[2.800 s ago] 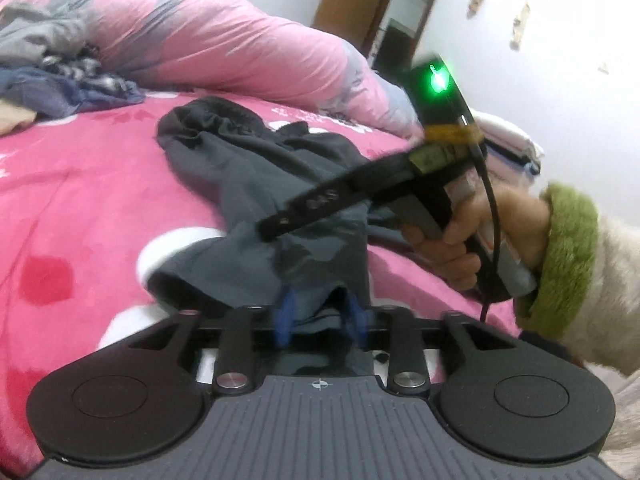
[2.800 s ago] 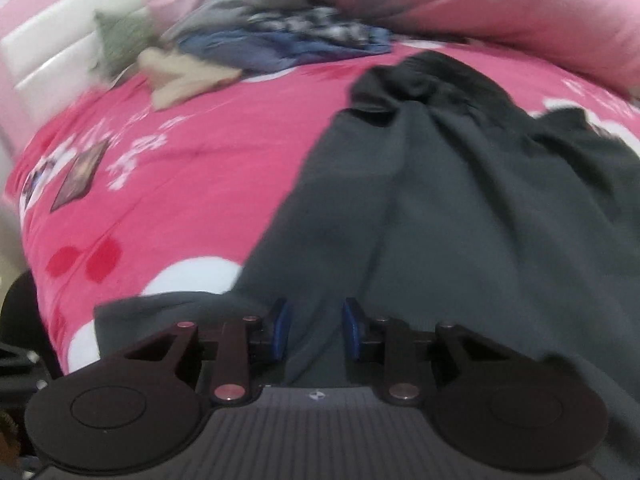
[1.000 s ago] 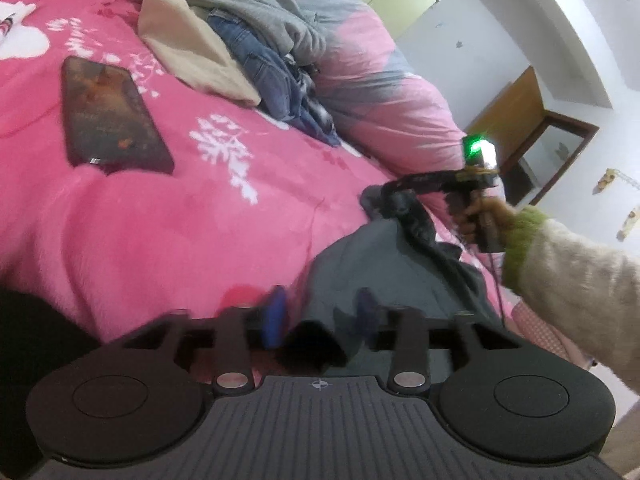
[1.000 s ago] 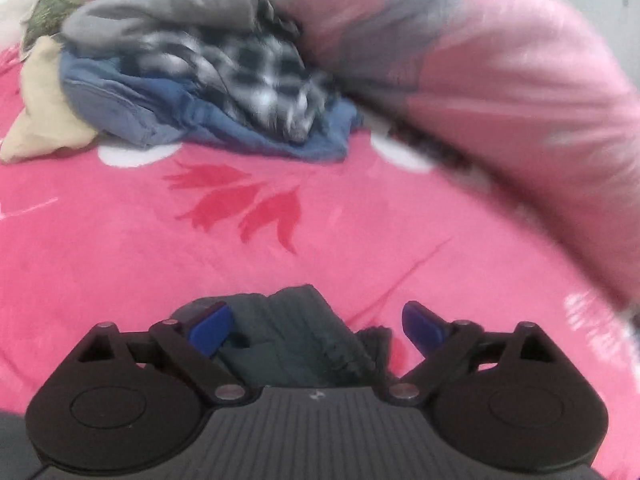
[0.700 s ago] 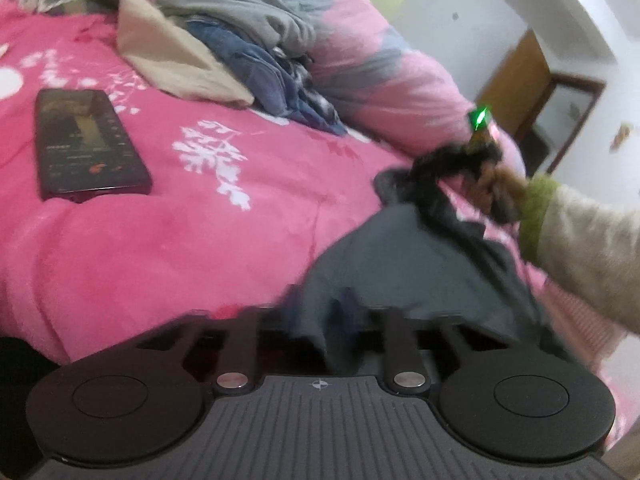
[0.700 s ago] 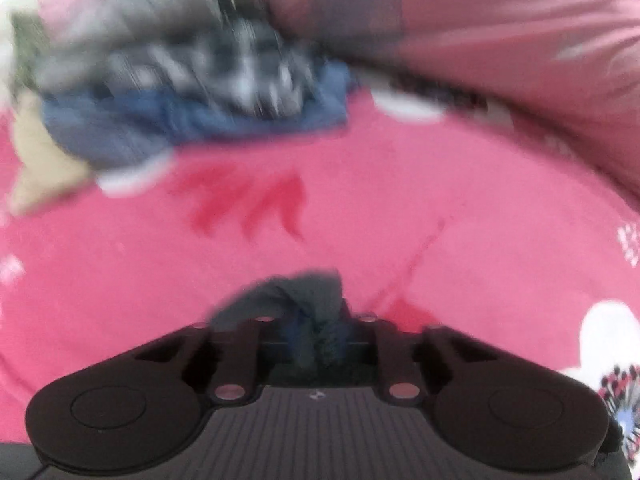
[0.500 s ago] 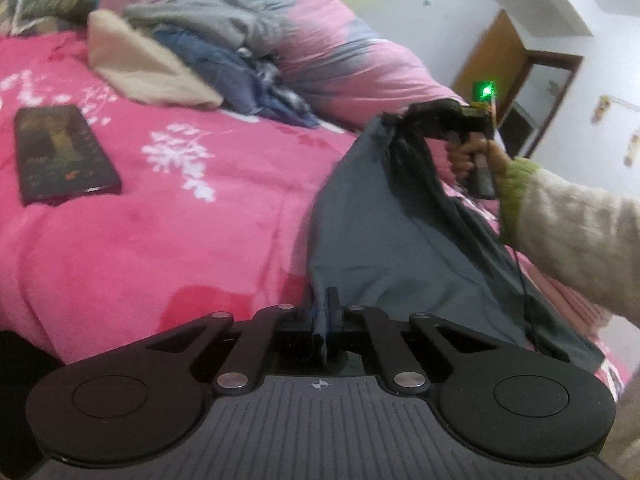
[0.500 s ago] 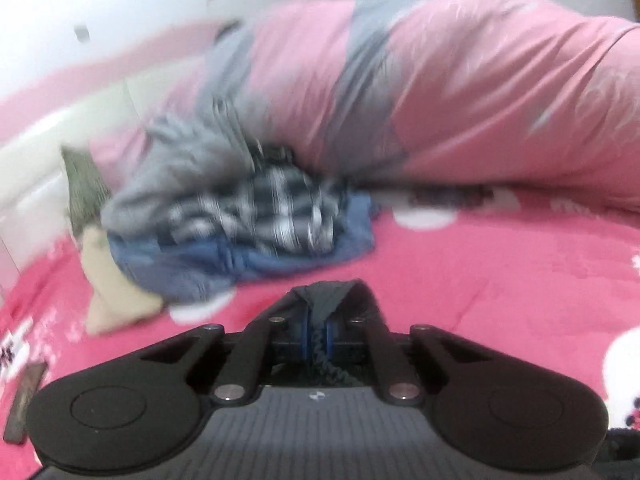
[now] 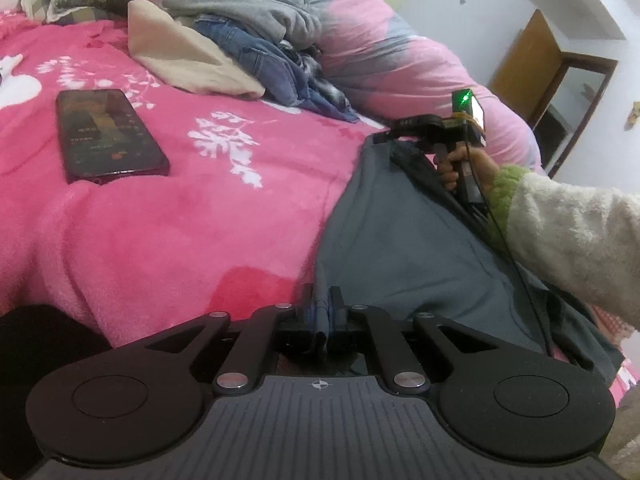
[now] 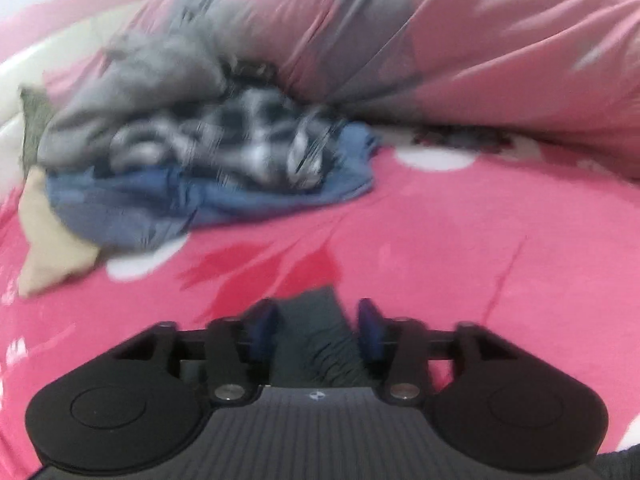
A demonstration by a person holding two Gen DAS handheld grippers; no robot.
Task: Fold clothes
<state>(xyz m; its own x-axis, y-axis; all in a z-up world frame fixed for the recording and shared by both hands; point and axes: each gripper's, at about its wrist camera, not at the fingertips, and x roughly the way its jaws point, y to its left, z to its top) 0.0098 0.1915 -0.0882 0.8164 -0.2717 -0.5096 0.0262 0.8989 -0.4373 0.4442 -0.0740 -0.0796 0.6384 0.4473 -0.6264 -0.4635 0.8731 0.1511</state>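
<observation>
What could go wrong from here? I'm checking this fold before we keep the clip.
The right gripper has just been opening, its pads off the dark grey garment, so that corner may land crooked. The left gripper alone pinches an edge; tugging could bunch the cloth. The phone lies nearby and could get swept.

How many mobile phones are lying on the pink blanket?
1. A dark rectangular phone lies flat, screen up, on the pink floral fleece blanket, left of the dark grey garment. The heap of clothes may hide others.
</observation>
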